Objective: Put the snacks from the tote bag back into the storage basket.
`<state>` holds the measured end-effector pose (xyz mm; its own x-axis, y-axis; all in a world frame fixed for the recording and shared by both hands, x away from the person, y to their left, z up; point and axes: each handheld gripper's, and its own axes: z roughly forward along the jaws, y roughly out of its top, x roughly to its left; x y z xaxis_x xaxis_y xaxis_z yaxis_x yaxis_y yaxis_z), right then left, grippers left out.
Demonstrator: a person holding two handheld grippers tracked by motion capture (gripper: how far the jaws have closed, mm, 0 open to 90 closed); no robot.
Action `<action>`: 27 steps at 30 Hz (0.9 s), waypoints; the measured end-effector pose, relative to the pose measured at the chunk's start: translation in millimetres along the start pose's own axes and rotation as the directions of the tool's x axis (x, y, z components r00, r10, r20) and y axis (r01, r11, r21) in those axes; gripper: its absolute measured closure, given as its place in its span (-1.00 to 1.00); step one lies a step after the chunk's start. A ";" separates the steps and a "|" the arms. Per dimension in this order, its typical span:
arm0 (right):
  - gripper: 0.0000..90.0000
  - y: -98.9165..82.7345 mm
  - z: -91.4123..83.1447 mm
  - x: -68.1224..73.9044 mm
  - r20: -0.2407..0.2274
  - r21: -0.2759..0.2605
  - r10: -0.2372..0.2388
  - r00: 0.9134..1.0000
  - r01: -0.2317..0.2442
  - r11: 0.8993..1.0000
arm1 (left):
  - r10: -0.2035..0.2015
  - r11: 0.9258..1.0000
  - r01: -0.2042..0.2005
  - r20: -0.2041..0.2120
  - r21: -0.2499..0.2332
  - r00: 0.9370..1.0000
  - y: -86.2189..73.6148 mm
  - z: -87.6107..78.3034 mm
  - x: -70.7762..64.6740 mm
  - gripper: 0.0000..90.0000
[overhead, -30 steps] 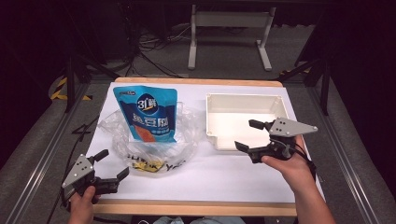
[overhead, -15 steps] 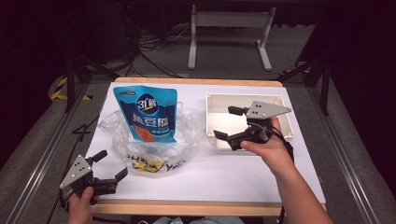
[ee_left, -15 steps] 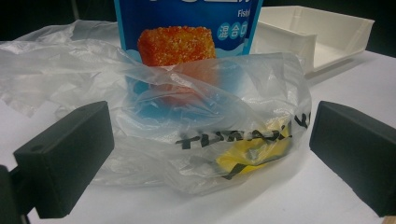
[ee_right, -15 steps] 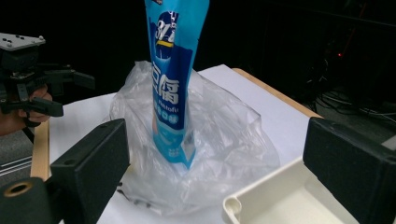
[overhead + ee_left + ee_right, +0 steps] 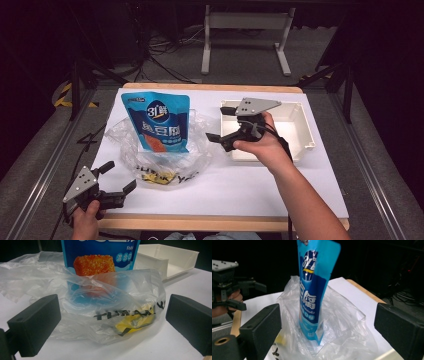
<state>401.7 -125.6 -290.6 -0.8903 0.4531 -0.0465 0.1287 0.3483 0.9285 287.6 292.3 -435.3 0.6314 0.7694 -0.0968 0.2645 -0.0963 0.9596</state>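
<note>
Right tongs (image 5: 223, 126), spread wide and empty, are aimed at the upright blue pouch (image 5: 159, 121) in the plastic bag (image 5: 165, 160), nearer than the wide, empty left tongs (image 5: 119, 176).

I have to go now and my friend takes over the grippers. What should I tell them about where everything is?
Left gripper: open, holding nothing, near the table's front edge, aimed at the plastic bag.
Right gripper: open, holding nothing, above the left end of the white tray, aimed at the blue pouch; its jaws have just been opening.
Things: the blue pouch stands upright with its bottom inside the clear plastic bag on the white table. Something yellow lies in the bag too. The tray looks empty.
Done: nothing gripped.
Left: probably grip the pouch and steady the bag.
</note>
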 end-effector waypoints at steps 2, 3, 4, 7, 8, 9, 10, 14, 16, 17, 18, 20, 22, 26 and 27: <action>-0.83 2.5 8.8 -0.7 -0.007 -0.005 0.003 1.000 -0.003 1.000 | 0.001 1.000 -0.001 0.003 0.000 1.000 0.2 -0.3 -0.1 -0.99; -0.83 2.5 8.8 -0.7 -0.007 -0.005 0.003 1.000 -0.003 1.000 | 0.000 1.000 0.000 0.003 0.000 1.000 0.2 -0.3 -0.2 -0.99; -0.83 3.4 11.5 -1.1 -0.012 -0.008 0.003 1.000 -0.003 1.000 | 0.001 1.000 -0.001 0.005 0.002 1.000 0.3 -0.5 0.0 -0.99; -0.89 8.6 21.8 -2.0 -0.021 -0.025 0.019 1.000 -0.019 1.000 | -0.001 1.000 0.001 0.006 -0.001 1.000 0.1 0.0 0.3 -0.99; -0.89 10.5 24.8 -2.1 -0.028 -0.029 0.021 0.999 -0.022 0.999 | -0.002 1.000 0.002 0.008 -0.001 1.000 -0.1 0.3 0.5 -0.99; -0.88 12.4 27.9 -2.2 -0.033 -0.032 0.024 0.999 -0.025 0.999 | 0.000 1.000 0.000 0.009 0.001 1.000 -0.2 0.4 0.7 -0.99; -0.88 14.2 32.1 -2.4 -0.029 -0.028 0.032 0.999 -0.033 0.999 | -0.002 1.000 0.001 0.008 0.001 1.000 -0.3 0.5 0.7 -0.99; -0.83 17.1 46.2 -5.8 -0.025 -0.018 0.027 0.999 -0.027 0.999 | -0.002 1.000 0.002 0.012 -0.001 1.000 0.2 -0.3 0.4 -0.99; -0.79 18.1 52.5 -6.8 -0.040 -0.015 0.019 0.999 -0.020 1.000 | 0.000 1.000 0.000 0.012 0.001 1.000 0.3 -0.2 0.4 -0.99; -0.79 18.1 52.5 -6.8 -0.040 -0.015 0.019 0.999 -0.020 1.000 | 0.000 1.000 0.000 0.012 0.001 1.000 0.3 -0.2 0.4 -0.99; -0.78 18.6 55.1 -7.0 -0.040 -0.018 0.013 0.999 -0.014 1.000 | 0.001 1.000 -0.001 0.010 -0.001 1.000 0.1 0.3 0.2 -0.99; -0.74 19.7 61.6 -7.9 -0.045 -0.020 0.010 0.999 -0.011 1.000 | 0.002 1.000 -0.002 0.010 0.002 1.000 -0.1 0.7 0.5 -0.99; -0.68 19.5 67.2 -9.1 -0.043 -0.020 0.008 0.999 -0.009 1.000 | 0.000 1.000 0.000 0.009 0.002 1.000 -0.2 0.5 1.1 -0.99; -0.64 11.9 83.6 -11.9 -0.063 0.001 0.002 0.998 -0.002 1.000 | -0.006 1.000 0.006 0.003 -0.002 1.000 -0.5 -0.4 2.4 -0.99; -0.64 9.1 87.9 -12.3 -0.070 -0.005 0.007 0.998 -0.007 1.000 | -0.009 1.000 0.009 0.000 -0.001 1.000 -0.6 -0.7 2.6 -0.99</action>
<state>452.2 -55.8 -313.9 -0.9176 0.3973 -0.0142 0.1332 0.3410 0.9306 288.6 294.8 -435.9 0.6293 0.7700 -0.1051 0.2694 -0.0893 0.9589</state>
